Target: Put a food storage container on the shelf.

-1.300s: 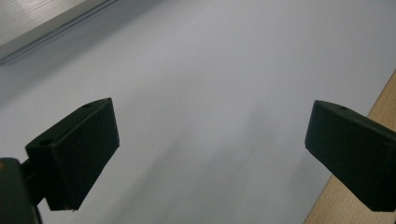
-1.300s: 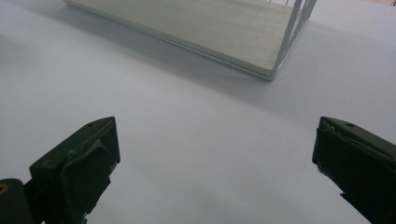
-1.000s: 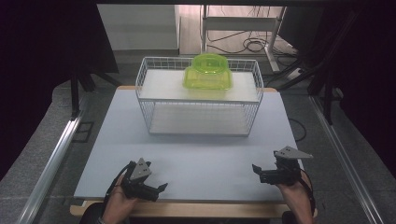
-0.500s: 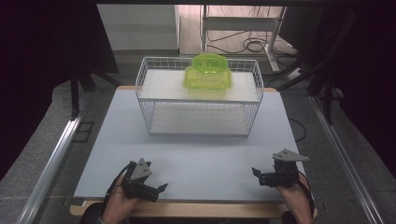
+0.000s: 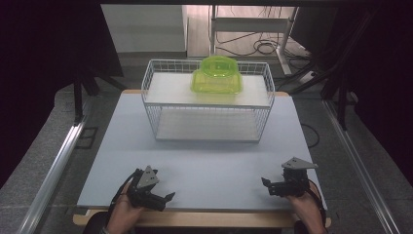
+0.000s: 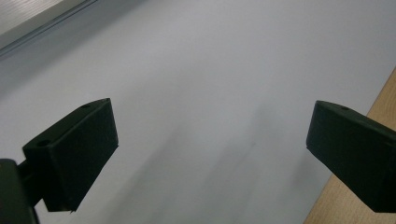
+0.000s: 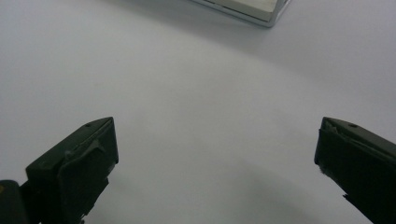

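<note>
Left gripper (image 5: 163, 199) is sitting low at the near left corner of the table (image 5: 214, 161), held in the person's left hand (image 5: 124, 212), jaws pointing right and slightly away. In the left gripper view its jaws are standing wide apart with nothing between them, just bare pale tabletop and a strip of the wooden table edge (image 6: 380, 100) showing at the right.

Ahead of both grippers, well apart from them and roughly midway between the two, a white wire basket (image 5: 209, 129) is standing at the far middle of the table. Its long axis is running left to right, across the line the grippers face along, open top up. A white shelf is sitting in its upper level.

On that shelf, toward the far right part of the basket, a lime-green plastic container (image 5: 216, 78) is resting. It looks wider at the near side and narrower at the far side, so it is pointing away from the grippers; its broad near edge is running left to right. Cannot tell if it is upside down.

Right gripper (image 5: 267, 184) is sitting at the near right corner, held in the right hand (image 5: 304, 207), jaws pointing left toward the other gripper. In the right gripper view its jaws are spread wide too, holding nothing, with a corner of the basket base (image 7: 252, 9) showing at the top.
</note>
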`<state>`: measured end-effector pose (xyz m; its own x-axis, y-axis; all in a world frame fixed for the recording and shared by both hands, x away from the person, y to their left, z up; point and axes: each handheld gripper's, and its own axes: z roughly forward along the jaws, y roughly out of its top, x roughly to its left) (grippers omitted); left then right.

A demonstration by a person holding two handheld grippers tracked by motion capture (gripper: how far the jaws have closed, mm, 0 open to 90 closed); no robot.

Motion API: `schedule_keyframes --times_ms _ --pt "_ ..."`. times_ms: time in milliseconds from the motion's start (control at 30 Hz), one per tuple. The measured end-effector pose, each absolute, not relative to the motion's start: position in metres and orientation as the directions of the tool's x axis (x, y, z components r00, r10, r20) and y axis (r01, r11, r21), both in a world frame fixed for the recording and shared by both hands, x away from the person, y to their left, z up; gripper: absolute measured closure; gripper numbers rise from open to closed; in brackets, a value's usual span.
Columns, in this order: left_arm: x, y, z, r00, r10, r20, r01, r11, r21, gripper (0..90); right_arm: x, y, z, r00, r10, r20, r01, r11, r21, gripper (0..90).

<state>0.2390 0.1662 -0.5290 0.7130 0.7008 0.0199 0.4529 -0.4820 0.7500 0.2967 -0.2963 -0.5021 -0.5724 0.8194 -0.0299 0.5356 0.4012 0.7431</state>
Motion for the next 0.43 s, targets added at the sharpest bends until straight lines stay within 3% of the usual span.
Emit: schedule_keyframes --times_ms 433 --pt "0.2396 0.1656 -0.5295 0.713 0.7 0.022 0.454 -0.486 0.747 1.8 0.2984 -0.2944 -0.5079 -0.584 0.811 -0.034 0.549 0.425 0.719 0.0"
